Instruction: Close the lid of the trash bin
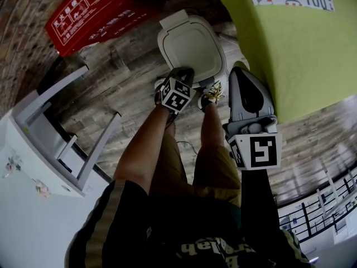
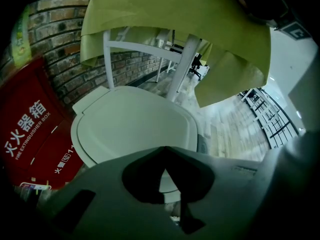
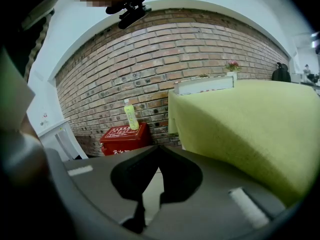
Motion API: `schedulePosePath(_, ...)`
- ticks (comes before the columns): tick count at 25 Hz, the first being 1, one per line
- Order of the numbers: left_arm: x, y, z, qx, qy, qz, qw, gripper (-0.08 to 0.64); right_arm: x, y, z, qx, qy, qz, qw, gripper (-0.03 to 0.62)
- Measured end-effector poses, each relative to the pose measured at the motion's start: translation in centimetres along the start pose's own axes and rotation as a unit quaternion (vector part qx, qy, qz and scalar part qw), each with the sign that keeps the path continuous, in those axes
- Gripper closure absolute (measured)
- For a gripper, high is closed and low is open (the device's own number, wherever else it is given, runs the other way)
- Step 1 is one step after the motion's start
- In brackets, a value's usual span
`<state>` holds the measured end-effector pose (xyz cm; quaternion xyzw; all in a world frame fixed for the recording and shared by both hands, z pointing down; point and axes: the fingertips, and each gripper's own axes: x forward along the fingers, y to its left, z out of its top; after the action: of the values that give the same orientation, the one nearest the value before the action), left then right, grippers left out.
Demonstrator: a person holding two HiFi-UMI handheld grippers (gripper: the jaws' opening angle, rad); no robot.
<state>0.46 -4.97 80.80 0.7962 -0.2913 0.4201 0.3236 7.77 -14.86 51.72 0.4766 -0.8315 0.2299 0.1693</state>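
Head view shows the trash bin [image 1: 192,46] standing on the wood-plank floor [image 1: 122,66], just beyond the person's shoes [image 1: 211,94]. Its cream lid [image 1: 192,43] lies flat on the bin. The lid's long axis runs away from the person towards the brick wall, with the hinge tab [image 1: 173,20] at the far end.

The left claw [image 1: 183,71] hangs over the near rim of the lid, and whether it touches cannot be told. In the left gripper view this claw [image 2: 162,149] is clenched tip to tip with nothing in it, and the lid [image 2: 135,129] fills the space behind it. The right claw [image 1: 239,70] is beside the bin's right edge, near the hanging yellow-green tablecloth [image 1: 290,49]. In the right gripper view its tips [image 3: 159,146] are likewise pressed together and empty.

Room around the bin is narrow. A red fire extinguisher box [image 1: 89,15] sits close at its far left, and the tablecloth drops close at its right. Bare floor lies open on the near left side as far as a white furniture frame [image 1: 61,133].

The right gripper view shows the brick wall [image 3: 175,59] behind, and a yellow-green bottle [image 3: 131,115] standing upright on the red box [image 3: 125,138]. A dark railing [image 1: 318,205] edges the floor at the near right.
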Motion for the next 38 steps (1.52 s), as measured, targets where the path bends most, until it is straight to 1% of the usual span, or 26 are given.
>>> schedulePosePath(11,0.0,0.0,0.0,0.005,0.001,-0.009,0.9999,0.551,0.4,0.0,0.2,-0.001,-0.002,0.001,1.000,0.578)
schedulePosePath(16,0.0,0.0,0.1,-0.007,0.007,-0.008,0.9999,0.552,0.4,-0.1,0.3,0.003,-0.002,0.001,1.000,0.578)
schedulePosePath(18,-0.1,-0.2,0.2,0.000,0.010,-0.013,0.9999,0.552,0.4,-0.1,0.3,0.003,-0.001,0.000,1.000,0.578)
schedulePosePath(21,-0.4,-0.7,0.6,0.020,0.008,-0.023,0.9995,0.552,0.3,0.1,0.5,-0.002,-0.001,0.003,1.000,0.578)
schedulePosePath(24,-0.8,-0.7,0.9,0.034,0.010,-0.023,0.9991,0.552,0.2,0.2,0.9,-0.005,-0.002,0.003,1.000,0.578)
schedulePosePath(30,-2.6,-0.1,2.6,0.048,-0.005,-0.011,0.9988,0.552,-0.4,0.4,2.9,-0.012,-0.016,-0.002,1.000,0.578)
schedulePosePath(35,-4.8,0.2,4.2,0.037,-0.023,0.004,0.9990,0.551,-1.2,0.6,4.6,-0.013,-0.027,-0.001,1.000,0.578)
schedulePosePath(38,-7.0,0.3,6.1,0.035,-0.045,0.017,0.9982,0.552,-1.7,0.6,5.8,-0.011,-0.035,-0.005,0.999,0.578)
